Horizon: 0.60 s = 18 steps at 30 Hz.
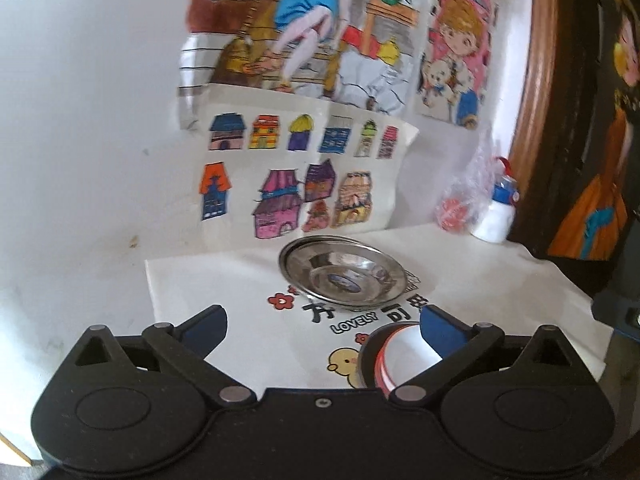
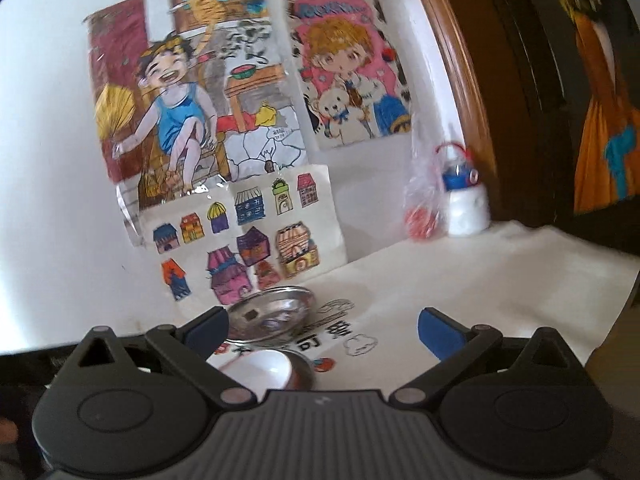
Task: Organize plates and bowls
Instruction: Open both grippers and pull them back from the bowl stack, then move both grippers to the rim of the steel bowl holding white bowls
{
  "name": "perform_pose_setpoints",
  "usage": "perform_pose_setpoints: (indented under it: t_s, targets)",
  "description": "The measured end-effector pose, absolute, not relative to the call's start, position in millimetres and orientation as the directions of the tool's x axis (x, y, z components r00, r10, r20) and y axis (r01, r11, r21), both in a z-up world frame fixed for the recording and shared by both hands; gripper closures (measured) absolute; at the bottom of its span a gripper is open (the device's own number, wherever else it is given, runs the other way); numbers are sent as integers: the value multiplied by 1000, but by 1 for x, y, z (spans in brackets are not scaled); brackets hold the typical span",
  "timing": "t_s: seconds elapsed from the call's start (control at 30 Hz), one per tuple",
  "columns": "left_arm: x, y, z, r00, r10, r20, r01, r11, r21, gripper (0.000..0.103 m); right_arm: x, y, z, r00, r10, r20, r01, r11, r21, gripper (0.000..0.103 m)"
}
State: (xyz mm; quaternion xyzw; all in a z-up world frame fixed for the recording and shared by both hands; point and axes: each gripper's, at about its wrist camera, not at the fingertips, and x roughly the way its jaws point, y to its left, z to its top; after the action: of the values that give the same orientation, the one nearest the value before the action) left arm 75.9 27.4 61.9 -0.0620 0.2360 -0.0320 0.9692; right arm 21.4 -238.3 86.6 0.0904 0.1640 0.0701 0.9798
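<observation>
Steel plates (image 1: 343,276) gleam, stacked, beside a red-rimmed white bowl (image 1: 400,356); both grippers' fingers apart.

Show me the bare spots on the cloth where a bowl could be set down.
Free: the cloth right of the steel plates, up to the white bottle and plastic bag. Also the left strip beside the plates. Crowded: near edge, where the white bowl sits.

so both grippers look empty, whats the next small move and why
Probably bring the left gripper down onto the white bowl just under its right finger. Both grippers stand open and hold nothing, the bowl lies apart from the steel plates on the white cloth, and the right gripper has nothing between its fingers.
</observation>
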Motion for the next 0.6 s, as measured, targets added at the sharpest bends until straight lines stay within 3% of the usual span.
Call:
perform_pose_setpoints:
  t_s: [0.23,0.37,0.6]
  targets:
    - [57,16,42,916,32,-400,-47,998,-29,1,8,-205,64,938,78,-338,-82,997,3,0]
    - [56,18,32,912,29,-410,-33,999,-3,1,12,-202,53,908,85,-411,-71,996,48,0]
    - [52,36,10,893,-78,-443,29,993,-118,1,22,-212,41,855,141,-498,-42,978,204,0]
